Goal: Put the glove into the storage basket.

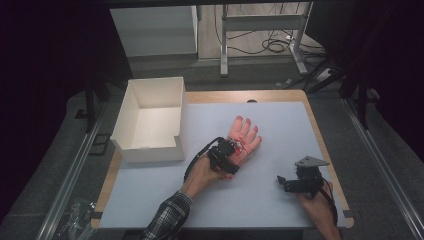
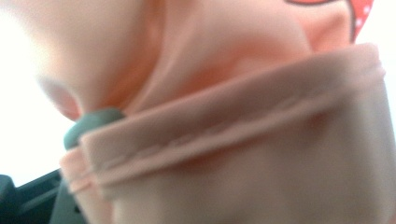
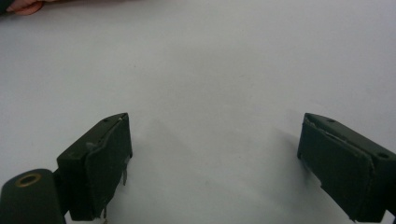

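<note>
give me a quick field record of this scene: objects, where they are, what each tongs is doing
surface: white mat on a wooden table
glove: pink glove, flat mid-mat, fingers pointing away
box: open white box, empty, left of the glove
left tongs: left tongs at the glove's cuff, cuff fabric over a jaw
right tongs: right tongs open, empty, over bare mat

No readable text, label, brand, number or sign anywhere. Only a red, white-dotted patch on the pink glove, too blurred to make out as lettering.
</note>
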A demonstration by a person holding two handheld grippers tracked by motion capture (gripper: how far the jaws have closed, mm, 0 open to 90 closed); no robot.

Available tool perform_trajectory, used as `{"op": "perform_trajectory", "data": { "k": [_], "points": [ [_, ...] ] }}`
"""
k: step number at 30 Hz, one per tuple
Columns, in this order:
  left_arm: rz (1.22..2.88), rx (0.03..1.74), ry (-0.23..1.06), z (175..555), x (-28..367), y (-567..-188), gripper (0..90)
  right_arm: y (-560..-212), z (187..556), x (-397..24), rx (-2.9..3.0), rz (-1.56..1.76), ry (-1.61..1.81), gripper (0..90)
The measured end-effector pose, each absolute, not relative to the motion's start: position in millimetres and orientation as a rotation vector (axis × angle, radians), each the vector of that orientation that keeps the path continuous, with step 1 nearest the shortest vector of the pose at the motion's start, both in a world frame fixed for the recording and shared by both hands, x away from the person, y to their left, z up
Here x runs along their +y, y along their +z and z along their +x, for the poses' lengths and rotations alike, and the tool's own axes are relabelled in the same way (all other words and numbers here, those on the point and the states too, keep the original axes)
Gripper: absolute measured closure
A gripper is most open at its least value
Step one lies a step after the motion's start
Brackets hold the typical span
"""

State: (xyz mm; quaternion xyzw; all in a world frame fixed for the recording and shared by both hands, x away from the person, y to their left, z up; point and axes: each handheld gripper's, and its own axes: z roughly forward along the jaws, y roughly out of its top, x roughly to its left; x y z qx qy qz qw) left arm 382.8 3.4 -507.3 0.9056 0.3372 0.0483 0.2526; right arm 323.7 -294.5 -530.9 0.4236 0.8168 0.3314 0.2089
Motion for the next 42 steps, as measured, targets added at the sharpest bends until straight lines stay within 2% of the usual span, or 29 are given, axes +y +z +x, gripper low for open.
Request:
{"op": "perform_trajectory", "data": {
  "k": [31,42],
  "points": [
    [2.369,1.055,0.204,409,31,-430,38.0,-531,324,-294,2.27,1.18,0.924,10.1],
    [2.341,1.129,0.24,425,56,-393,37.7,-531,324,-294,2.271,1.179,0.925,10.1]
  ]
}}
